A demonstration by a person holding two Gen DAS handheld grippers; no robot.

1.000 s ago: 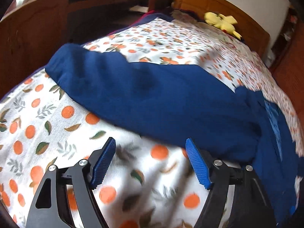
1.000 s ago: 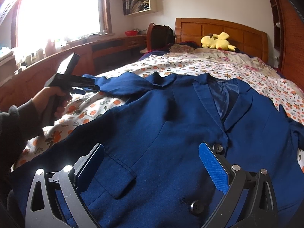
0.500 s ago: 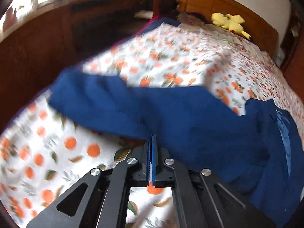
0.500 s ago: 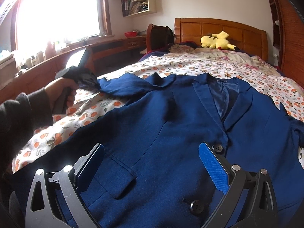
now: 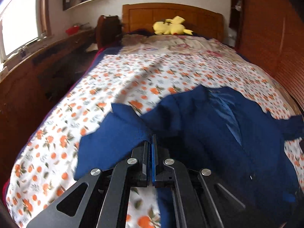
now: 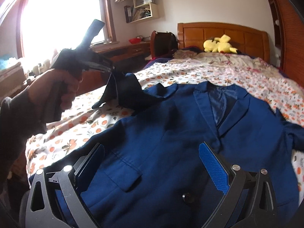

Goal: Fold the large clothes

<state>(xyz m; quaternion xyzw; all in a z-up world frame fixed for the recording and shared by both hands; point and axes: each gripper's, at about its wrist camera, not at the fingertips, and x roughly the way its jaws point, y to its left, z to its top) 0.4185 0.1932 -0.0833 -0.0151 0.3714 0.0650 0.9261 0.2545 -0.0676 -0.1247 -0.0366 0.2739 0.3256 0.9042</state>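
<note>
A navy blue blazer (image 6: 171, 131) lies face up on the orange-print bedsheet (image 6: 79, 125), lapels toward the headboard. My left gripper (image 5: 153, 139) is shut on the blazer's sleeve (image 5: 121, 133), pinching the cloth between its blue pads. In the right wrist view a person's hand (image 6: 57, 87) holds that left gripper (image 6: 111, 69) raised above the bed, and the sleeve (image 6: 129, 93) hangs from it in a peak. My right gripper (image 6: 152, 152) stands open over the blazer's lower front, near the pocket flap (image 6: 125, 174) and a button (image 6: 187, 197), with nothing between its fingers.
A yellow plush toy (image 6: 220, 44) lies by the wooden headboard (image 6: 222, 33). A wooden desk (image 6: 121, 50) runs under the window on the left, with a chair (image 6: 161, 43) at its end. A wooden wall (image 5: 266, 43) borders the bed's right side.
My left gripper closed on the sleeve, then lifted it off the sheet and swung it toward the blazer's body. The right gripper stayed open and shifted only slightly.
</note>
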